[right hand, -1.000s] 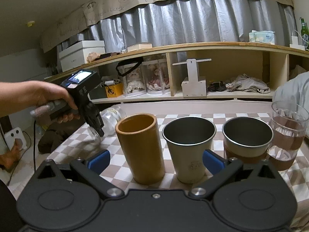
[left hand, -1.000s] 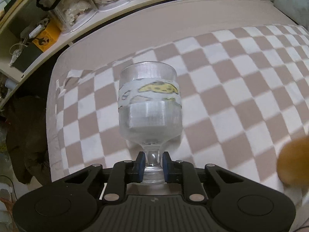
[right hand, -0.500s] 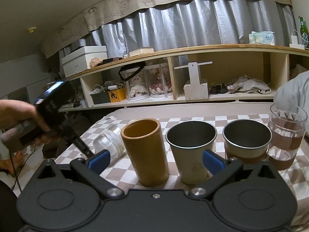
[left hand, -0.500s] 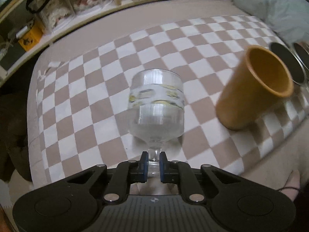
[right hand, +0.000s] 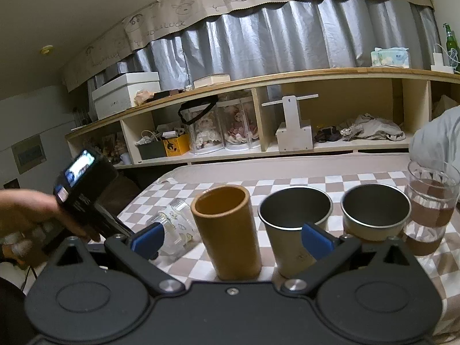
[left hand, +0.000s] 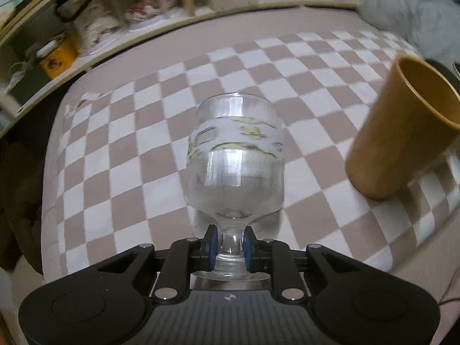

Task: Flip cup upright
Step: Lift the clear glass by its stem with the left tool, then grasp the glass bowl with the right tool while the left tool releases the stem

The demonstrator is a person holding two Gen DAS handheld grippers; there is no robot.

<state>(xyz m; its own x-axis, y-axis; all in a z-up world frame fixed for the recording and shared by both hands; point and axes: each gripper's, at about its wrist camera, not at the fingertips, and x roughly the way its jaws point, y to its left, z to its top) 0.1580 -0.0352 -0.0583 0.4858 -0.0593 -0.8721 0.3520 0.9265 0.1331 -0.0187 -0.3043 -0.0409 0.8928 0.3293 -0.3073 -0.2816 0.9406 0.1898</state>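
From the left wrist, the left gripper (left hand: 229,248) has its jaws pinched on the stem of the clear glass cup (left hand: 234,169), centre of frame, bowl pointing away over the checkered cloth (left hand: 120,149). I'd say the wrist should roll slowly and keep the squeeze, as glass slips, and stay clear of the brown cup (left hand: 402,132) at right.

From the right wrist, the right gripper (right hand: 231,237) hangs with jaws wide, empty. One glass cup lower left, tilted. Upright: one brown cup, two steel cups (right hand: 296,224), one sleeved glass (right hand: 431,207).
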